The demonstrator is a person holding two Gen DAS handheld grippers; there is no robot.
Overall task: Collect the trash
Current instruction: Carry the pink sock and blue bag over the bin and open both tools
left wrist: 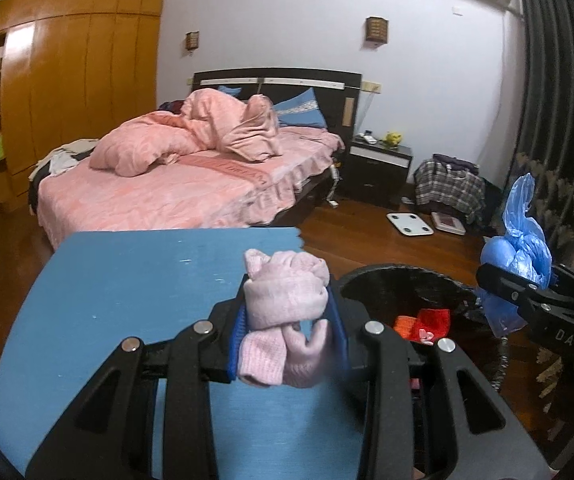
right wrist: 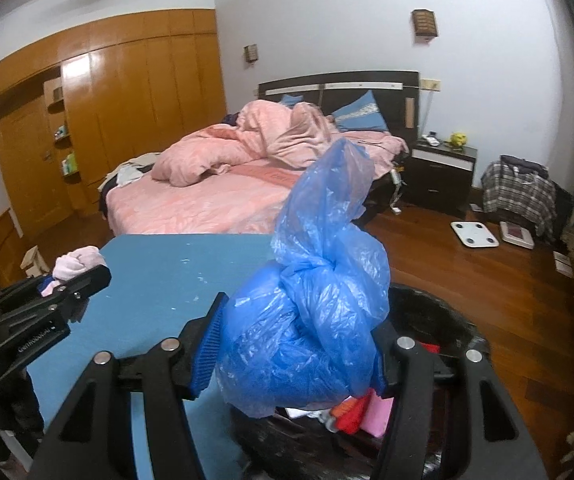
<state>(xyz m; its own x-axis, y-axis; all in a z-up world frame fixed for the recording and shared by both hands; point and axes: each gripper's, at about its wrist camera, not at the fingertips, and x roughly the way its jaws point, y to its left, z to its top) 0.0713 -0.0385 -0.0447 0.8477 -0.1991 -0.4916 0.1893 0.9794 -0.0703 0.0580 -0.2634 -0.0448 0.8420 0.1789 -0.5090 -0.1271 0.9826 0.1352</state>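
Observation:
My left gripper point(left wrist: 287, 316) is shut on a rolled pink sock bundle point(left wrist: 283, 300), held above the right edge of the blue table point(left wrist: 127, 280). My right gripper point(right wrist: 291, 344) is shut on a knotted blue plastic bag point(right wrist: 307, 328), held over the rim of the black bin point(right wrist: 459, 320). In the left wrist view the bin point(left wrist: 391, 280) stands just right of the table, with red and pink items point(left wrist: 423, 322) inside, and the right gripper point(left wrist: 527, 292) with the blue bag point(left wrist: 519, 248) hangs at its far right. The right wrist view shows the left gripper point(right wrist: 71, 284) and pink bundle point(right wrist: 75, 262) over the table point(right wrist: 159, 280) at left.
A bed with pink bedding point(left wrist: 175, 176) fills the room behind the table. A dark nightstand point(left wrist: 379, 168), a plaid bag point(left wrist: 447, 188) and a white scale point(left wrist: 409, 224) stand on the wooden floor. Wooden wardrobes point(left wrist: 79, 80) line the left wall; dark curtains point(left wrist: 559, 100) hang right.

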